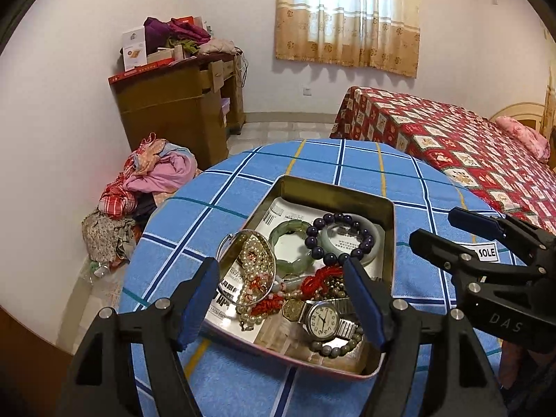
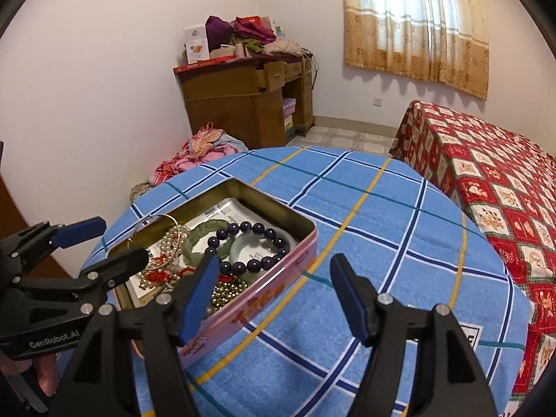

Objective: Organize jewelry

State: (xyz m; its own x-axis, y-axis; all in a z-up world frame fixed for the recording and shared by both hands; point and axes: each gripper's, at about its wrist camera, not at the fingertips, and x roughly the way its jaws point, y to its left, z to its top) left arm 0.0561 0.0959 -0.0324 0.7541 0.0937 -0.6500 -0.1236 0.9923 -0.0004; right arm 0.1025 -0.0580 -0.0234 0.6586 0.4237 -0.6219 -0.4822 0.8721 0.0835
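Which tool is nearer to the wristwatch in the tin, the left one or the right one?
Left. The left tool hangs open right over the wristwatch in the tin. The right tool, also open, is beside the tin, over the tablecloth.

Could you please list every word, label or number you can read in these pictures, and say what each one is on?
"SOLE" on a white label on the tablecloth, partly hidden by the right gripper.
"DAS" on the right gripper's body.
"GenRobot.AI" on the left gripper.
Printed paper in the tin: too small to read.
Tin's side lettering: blurred.
Watch numerals: too small.
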